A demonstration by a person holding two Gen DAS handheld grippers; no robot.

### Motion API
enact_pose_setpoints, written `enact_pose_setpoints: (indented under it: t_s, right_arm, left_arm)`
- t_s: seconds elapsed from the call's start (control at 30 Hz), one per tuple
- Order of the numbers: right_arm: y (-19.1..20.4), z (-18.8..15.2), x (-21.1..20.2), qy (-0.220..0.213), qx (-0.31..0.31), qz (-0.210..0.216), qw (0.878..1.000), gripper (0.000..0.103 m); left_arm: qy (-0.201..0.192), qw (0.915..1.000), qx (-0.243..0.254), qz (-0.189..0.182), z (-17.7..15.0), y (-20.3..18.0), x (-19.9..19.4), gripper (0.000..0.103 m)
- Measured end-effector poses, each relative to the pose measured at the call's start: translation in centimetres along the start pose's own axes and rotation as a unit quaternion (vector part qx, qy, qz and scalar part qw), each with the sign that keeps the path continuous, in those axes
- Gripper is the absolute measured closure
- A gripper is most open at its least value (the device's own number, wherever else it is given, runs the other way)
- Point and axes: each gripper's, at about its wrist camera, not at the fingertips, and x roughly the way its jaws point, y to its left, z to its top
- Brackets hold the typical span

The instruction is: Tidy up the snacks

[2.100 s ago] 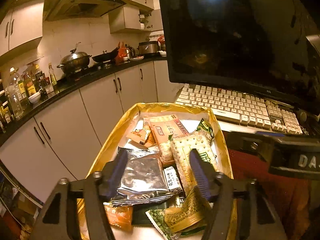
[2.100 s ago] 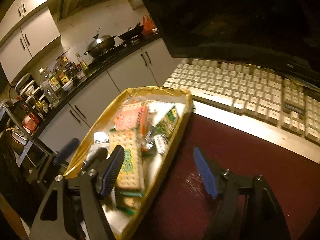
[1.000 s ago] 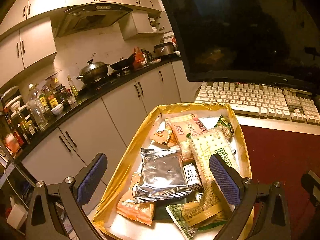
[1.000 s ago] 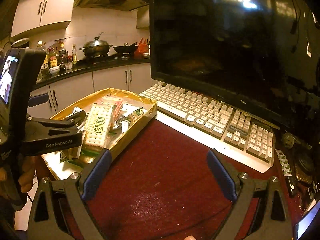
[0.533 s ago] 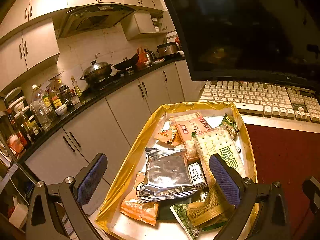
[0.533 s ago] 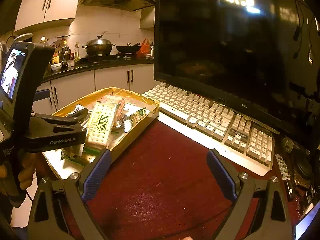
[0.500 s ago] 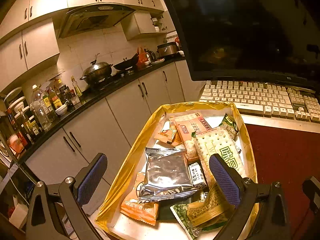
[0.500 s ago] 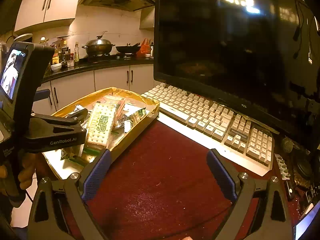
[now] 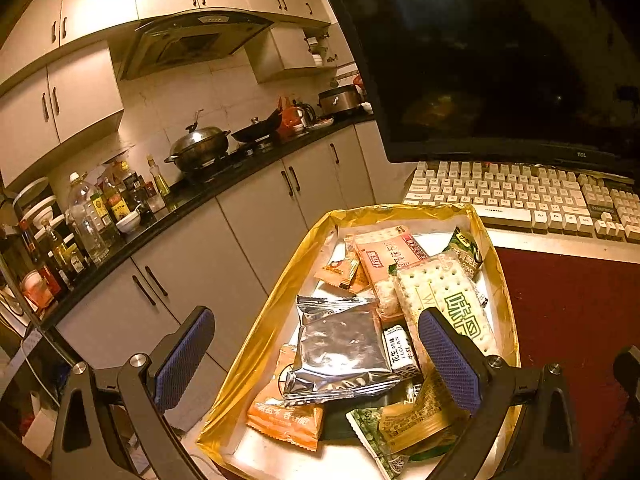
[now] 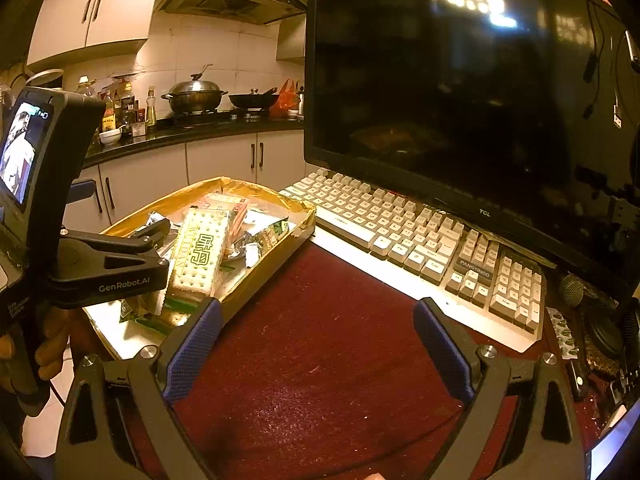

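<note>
Centrally, the gold-lined snack tray [image 9: 276, 312] holds the silver foil pouch [image 9: 340, 350], which lies below and between the spread, empty jaws of the left gripper [image 9: 316, 354]. Right gripper [image 10: 316, 350], likewise released, hovers over red tabletop [image 10: 320, 340] beside the tray.

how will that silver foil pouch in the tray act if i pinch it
The foil pouch looks puffy and creased, so it probably crumples and feels light. Its glossy skin may slip. It lies loosely atop other packets in the tray, so those may shift.
</note>
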Motion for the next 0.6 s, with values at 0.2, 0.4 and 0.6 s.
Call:
enact_pose_setpoints:
  t_s: [0.2, 0.4, 0.6]
  right_arm:
    - [0.00, 0.00, -0.01, 0.000, 0.000, -0.002, 1.000, 0.007]
    - [-0.02, -0.01, -0.03, -0.001, 0.001, -0.004, 1.000, 0.007]
    - [-0.31, 0.01, 0.11, -0.001, 0.007, -0.006, 1.000, 0.007]
  left_arm:
    - [-0.001, 1.0000, 0.001, 0.001, 0.00, 0.00, -0.07, 0.000]
    - [0.003, 1.0000, -0.001, -0.003, 0.01, 0.19, -0.17, 0.000]
    - [0.003, 1.0000, 0.002, -0.007, 0.03, 0.20, -0.42, 0.000]
